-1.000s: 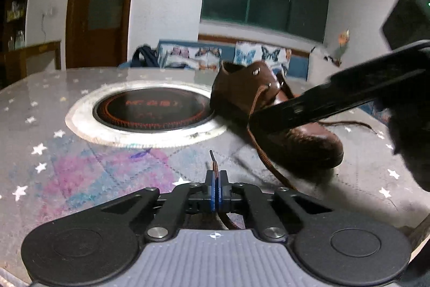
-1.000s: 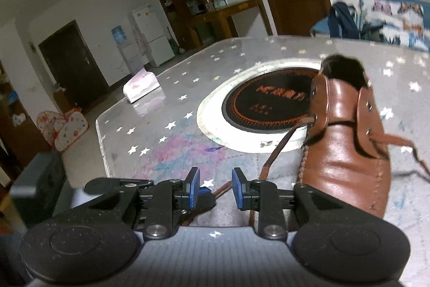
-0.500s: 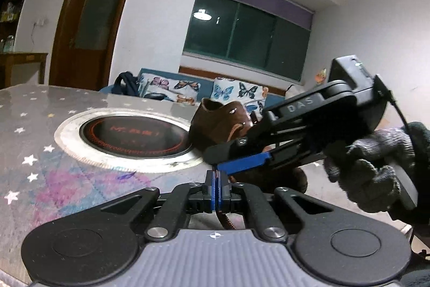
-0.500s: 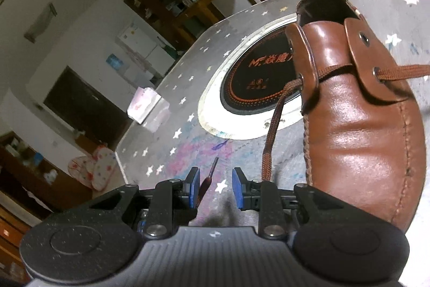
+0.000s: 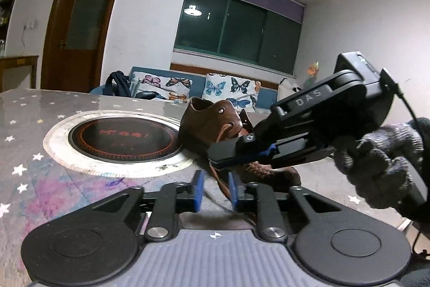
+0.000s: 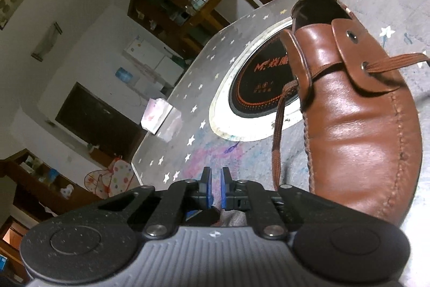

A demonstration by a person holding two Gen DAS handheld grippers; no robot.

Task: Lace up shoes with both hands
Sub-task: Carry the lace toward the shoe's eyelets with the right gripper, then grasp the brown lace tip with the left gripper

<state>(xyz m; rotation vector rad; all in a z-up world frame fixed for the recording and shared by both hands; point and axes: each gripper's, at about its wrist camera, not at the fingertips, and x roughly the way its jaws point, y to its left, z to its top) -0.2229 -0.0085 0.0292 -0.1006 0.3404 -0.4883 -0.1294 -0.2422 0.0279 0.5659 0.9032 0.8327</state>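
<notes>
Left gripper open, brown flat lace running loose between its pads. Right gripper ahead, jaws nearly closed; lace grip unclear. Brown leather shoe on starred table, toe towards grippers, right nearer.

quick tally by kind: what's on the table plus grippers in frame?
Shoe, brown leather: 1
Lace, brown, threaded through the shoe's lower eyelets: 1
Round inset hob in the table: 1
Grippers, left gripper and right gripper: 2
Total: 5
</notes>
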